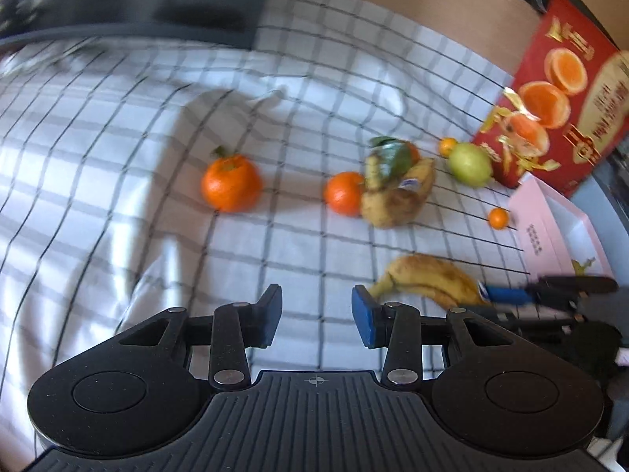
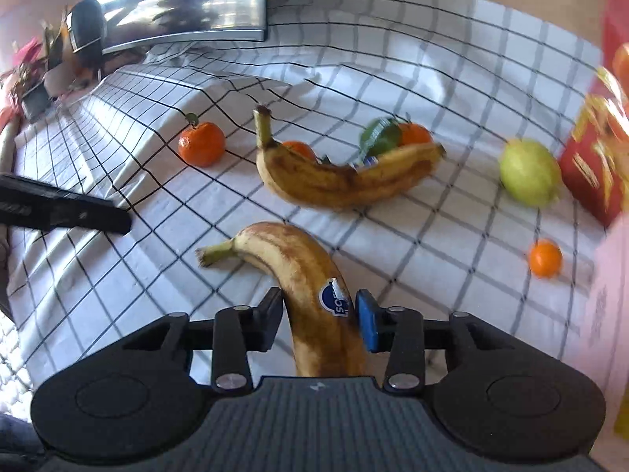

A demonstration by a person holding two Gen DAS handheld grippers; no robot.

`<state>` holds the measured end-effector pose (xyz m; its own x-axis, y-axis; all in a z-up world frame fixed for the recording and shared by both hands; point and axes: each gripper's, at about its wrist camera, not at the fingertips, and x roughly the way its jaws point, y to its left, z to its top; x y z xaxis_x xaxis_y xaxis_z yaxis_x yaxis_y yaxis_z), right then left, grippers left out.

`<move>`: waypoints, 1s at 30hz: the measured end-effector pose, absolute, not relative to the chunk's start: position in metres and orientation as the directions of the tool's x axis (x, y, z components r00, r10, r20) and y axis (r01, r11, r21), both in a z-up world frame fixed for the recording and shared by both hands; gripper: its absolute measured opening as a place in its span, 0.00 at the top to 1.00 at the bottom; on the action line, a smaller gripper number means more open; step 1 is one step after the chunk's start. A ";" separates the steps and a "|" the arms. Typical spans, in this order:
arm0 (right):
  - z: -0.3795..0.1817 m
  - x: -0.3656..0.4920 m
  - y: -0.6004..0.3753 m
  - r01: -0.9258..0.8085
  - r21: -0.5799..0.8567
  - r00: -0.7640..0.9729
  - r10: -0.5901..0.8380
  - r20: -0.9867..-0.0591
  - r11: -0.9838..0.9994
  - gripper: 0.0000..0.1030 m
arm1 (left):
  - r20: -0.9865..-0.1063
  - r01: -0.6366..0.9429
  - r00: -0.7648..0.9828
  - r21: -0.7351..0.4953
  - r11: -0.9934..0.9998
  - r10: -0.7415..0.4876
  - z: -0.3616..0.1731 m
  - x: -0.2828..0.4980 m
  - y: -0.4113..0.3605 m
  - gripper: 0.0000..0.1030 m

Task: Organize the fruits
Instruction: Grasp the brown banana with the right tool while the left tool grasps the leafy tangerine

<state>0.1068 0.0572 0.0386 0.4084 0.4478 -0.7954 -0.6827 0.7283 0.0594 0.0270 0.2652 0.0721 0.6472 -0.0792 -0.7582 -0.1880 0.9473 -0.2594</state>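
My right gripper (image 2: 319, 316) is shut on a spotted banana (image 2: 310, 275) with a blue sticker, its stem pointing left over the checked cloth (image 2: 393, 59). The same banana shows in the left wrist view (image 1: 428, 277), with the right gripper (image 1: 511, 295) at its end. A second banana (image 2: 342, 179) lies further back. Oranges (image 2: 201, 143) (image 1: 231, 181) (image 1: 344, 192), a green apple (image 2: 528, 173) (image 1: 469, 165) and small kumquats (image 2: 545, 258) (image 1: 498, 218) lie around. My left gripper (image 1: 317, 316) is open and empty above the cloth, in front of the oranges.
A red fruit box (image 1: 558, 90) stands at the right, with a pink box (image 1: 558, 232) in front of it. A monitor (image 2: 184, 4) stands at the back left. The left gripper's finger (image 2: 67, 208) shows at the left of the right wrist view.
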 end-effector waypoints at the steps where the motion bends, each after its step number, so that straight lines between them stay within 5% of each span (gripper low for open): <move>1: 0.039 0.103 0.050 -0.664 0.072 0.410 0.442 -0.798 0.745 0.65 | -0.752 -0.173 0.654 -0.249 0.953 -0.078 0.073 0.032 0.264 0.58; 7: 0.043 0.078 -0.003 -0.515 0.101 0.455 0.371 -0.809 0.851 0.66 | -0.717 -0.156 0.696 -0.214 0.964 -0.046 0.079 0.057 0.268 0.58; 14: 0.046 0.061 -0.027 -0.438 0.102 0.497 0.335 -0.800 0.893 0.64 | -0.688 -0.348 0.715 -0.195 0.917 0.125 0.078 0.068 0.316 0.58; 18: 0.044 0.055 -0.019 -0.438 0.059 0.518 0.306 -0.799 0.897 0.42 | -0.706 -0.346 0.697 -0.180 0.921 0.124 0.070 0.083 0.329 0.58; 26: 0.031 0.047 -0.016 -0.419 0.022 0.507 0.254 -0.824 0.908 0.38 | -0.733 -0.294 0.675 -0.169 0.941 0.079 0.052 0.109 0.327 0.49; 30: 0.025 0.043 -0.021 -0.388 0.027 0.521 0.243 -0.818 0.921 0.28 | -0.776 -0.291 0.622 -0.099 0.951 0.109 0.040 0.122 0.323 0.46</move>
